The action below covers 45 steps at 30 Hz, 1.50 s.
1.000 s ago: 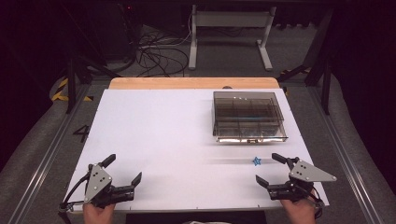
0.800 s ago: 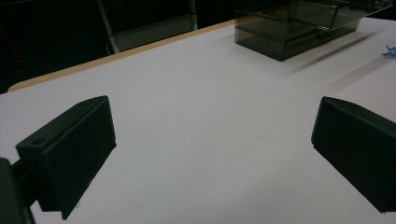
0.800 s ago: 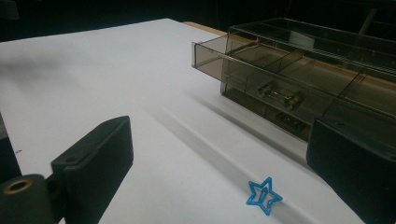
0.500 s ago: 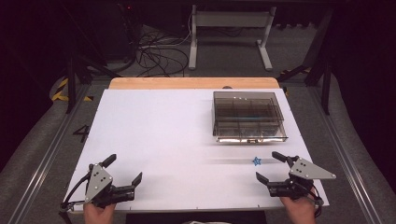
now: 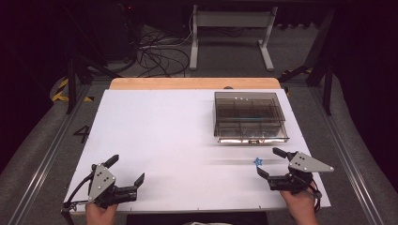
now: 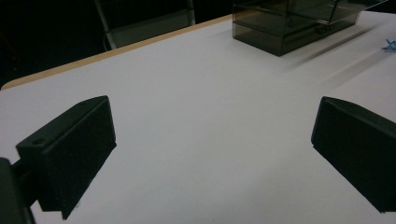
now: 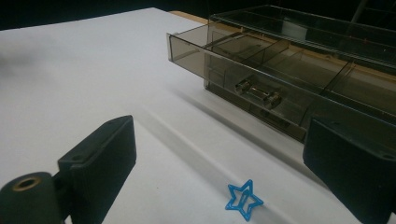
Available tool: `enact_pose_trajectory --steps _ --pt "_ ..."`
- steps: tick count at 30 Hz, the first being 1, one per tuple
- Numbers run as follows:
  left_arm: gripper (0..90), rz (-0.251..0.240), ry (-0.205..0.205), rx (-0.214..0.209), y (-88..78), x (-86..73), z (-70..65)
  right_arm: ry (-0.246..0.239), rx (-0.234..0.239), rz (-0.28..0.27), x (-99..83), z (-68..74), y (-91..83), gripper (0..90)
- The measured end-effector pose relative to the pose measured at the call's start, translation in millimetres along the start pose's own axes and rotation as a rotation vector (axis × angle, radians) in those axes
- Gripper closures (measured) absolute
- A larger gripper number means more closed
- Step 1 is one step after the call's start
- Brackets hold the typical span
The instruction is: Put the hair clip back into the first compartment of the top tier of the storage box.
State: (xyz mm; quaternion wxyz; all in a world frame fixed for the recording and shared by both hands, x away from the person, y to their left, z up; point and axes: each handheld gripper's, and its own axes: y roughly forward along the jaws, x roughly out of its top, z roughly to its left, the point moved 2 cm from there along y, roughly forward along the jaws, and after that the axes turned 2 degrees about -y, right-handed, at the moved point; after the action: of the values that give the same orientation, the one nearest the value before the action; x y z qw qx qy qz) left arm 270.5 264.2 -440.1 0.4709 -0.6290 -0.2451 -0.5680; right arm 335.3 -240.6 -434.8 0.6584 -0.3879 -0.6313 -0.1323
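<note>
A: How far along does this look?

B: Barely begun, I'd say. The blue star clip (image 5: 257,161) lies flat on the white table (image 5: 164,136), just in front of the smoked drawer box (image 5: 250,116), on the person's side of it and a little toward that box's right end. Nothing holds it.

A: And the right gripper (image 5: 272,162)?

B: Just short of the box as well, jaws spread with nothing between the pads. In the right gripper view the star (image 7: 243,199) sits on the table between the two jaws, touching neither, so it is lined up but not gripped.

A: Is the box ready to take it?

B: Its lower drawer (image 7: 243,70) is pulled partway out of the front of the box, with the handle (image 7: 258,92) facing the gripper and divided compartments showing. I can't tell whether anything lies in them.

A: The left gripper (image 5: 127,169)?

B: Well away from the box, near the table's front left corner, jaws wide apart and gripping nothing, only bare table between them.

A: So what's left?

B: By my judgement, everything: closing on the star, lifting it, and setting it in a compartment of the open drawer
</note>
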Motion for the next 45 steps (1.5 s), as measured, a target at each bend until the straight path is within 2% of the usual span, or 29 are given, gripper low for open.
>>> enact_pose_trajectory --steps 19,26,31,38,45 --pt "0.6 0.001 0.004 0.001 0.7 0.0 -0.2 -0.013 0.012 0.021 6.0 -6.3 17.0 10.8" --pt "0.6 0.001 0.004 0.001 0.6 -0.1 0.1 0.008 0.005 0.106 1.7 -5.1 21.5 20.6" --pt "0.6 0.001 0.005 0.001 0.6 -0.1 0.1 0.015 -0.032 0.151 0.6 -4.5 24.6 26.2" --pt "0.6 0.006 0.006 0.002 0.7 -0.3 0.0 0.040 -0.061 0.199 -1.6 -6.3 28.8 31.6" --pt "0.7 0.008 0.007 0.006 1.6 -0.5 0.1 0.066 -0.068 0.235 -4.0 -6.6 33.8 35.2"
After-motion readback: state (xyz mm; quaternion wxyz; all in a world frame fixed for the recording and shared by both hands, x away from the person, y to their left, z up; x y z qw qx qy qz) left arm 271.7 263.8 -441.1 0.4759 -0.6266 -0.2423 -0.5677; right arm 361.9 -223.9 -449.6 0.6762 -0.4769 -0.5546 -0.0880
